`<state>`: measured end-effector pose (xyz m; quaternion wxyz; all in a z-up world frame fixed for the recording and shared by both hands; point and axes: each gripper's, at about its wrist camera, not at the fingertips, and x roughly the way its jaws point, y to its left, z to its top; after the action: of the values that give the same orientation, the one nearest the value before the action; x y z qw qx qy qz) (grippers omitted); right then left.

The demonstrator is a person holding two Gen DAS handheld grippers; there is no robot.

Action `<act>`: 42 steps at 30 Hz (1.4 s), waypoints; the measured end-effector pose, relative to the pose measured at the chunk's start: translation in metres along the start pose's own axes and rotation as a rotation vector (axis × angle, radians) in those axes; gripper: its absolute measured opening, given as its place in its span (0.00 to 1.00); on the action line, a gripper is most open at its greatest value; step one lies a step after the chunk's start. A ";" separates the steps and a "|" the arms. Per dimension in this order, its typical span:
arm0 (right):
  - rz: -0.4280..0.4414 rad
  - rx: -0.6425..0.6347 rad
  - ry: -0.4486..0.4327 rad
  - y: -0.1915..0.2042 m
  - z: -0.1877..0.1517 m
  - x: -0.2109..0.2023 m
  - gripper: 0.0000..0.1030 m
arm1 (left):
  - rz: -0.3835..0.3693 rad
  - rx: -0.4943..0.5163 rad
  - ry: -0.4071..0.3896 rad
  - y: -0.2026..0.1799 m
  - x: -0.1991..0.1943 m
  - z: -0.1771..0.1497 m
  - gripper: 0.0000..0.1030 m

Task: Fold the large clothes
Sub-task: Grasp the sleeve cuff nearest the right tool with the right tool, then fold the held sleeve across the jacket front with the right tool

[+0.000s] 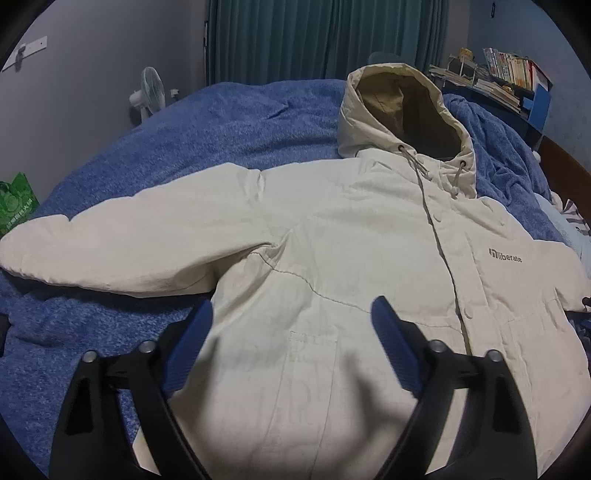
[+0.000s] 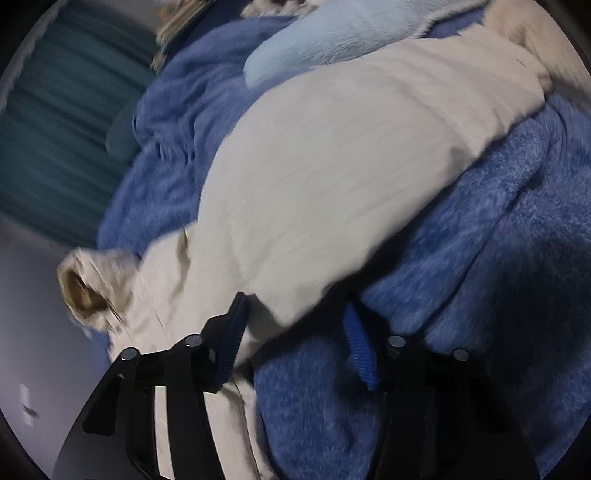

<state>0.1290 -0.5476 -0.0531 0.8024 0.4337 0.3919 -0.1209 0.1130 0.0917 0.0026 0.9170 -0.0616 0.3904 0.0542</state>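
Note:
A cream hooded jacket [image 1: 332,240] lies front up on a blue blanket [image 1: 184,140], its hood [image 1: 406,107] at the far end and its left sleeve [image 1: 110,251] stretched out to the left. My left gripper [image 1: 291,310] is open and empty above the jacket's lower front. In the blurred right wrist view my right gripper [image 2: 295,306] is open, its fingers on either side of the lower edge of the jacket's other sleeve [image 2: 351,177]. The hood [image 2: 85,288] shows at the left there.
Teal curtains [image 1: 314,37] hang behind the bed. A white fan [image 1: 147,92] stands at the far left, a green bag [image 1: 16,203] at the left edge. A shelf of books [image 1: 509,74] is at the far right. A light blue pillow [image 2: 332,33] lies past the sleeve.

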 end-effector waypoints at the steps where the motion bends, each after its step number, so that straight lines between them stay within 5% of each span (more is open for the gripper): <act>1: 0.010 0.016 -0.016 -0.003 0.004 -0.001 0.43 | -0.007 0.000 0.007 0.000 0.002 0.000 0.73; 8: 0.177 0.182 -0.178 -0.041 0.025 -0.019 0.39 | -0.010 0.001 0.033 -0.002 0.012 -0.001 0.73; 11: 0.203 0.200 -0.214 -0.045 0.028 -0.021 0.18 | -0.010 0.000 0.038 -0.002 0.015 -0.002 0.73; 13: 0.204 0.186 -0.226 -0.039 0.029 -0.027 0.13 | -0.010 -0.002 0.038 -0.002 0.016 -0.002 0.73; 22: 0.277 -0.132 -0.310 0.078 0.008 -0.078 0.09 | -0.003 -0.010 0.033 -0.001 0.016 -0.002 0.73; 28: 0.302 -0.361 -0.241 0.162 -0.040 -0.079 0.09 | 0.001 0.003 0.025 -0.003 0.014 -0.002 0.73; 34: 0.277 -0.555 -0.028 0.219 -0.109 -0.027 0.09 | 0.001 -0.001 0.030 -0.003 0.015 -0.003 0.73; 42: 0.104 -0.760 0.184 0.226 -0.192 0.050 0.12 | 0.006 0.020 0.029 -0.006 0.016 -0.005 0.73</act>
<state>0.1822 -0.2543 -0.0149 0.8724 0.1338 0.4563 0.1130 0.1219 0.0857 -0.0121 0.9117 -0.0519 0.4041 0.0523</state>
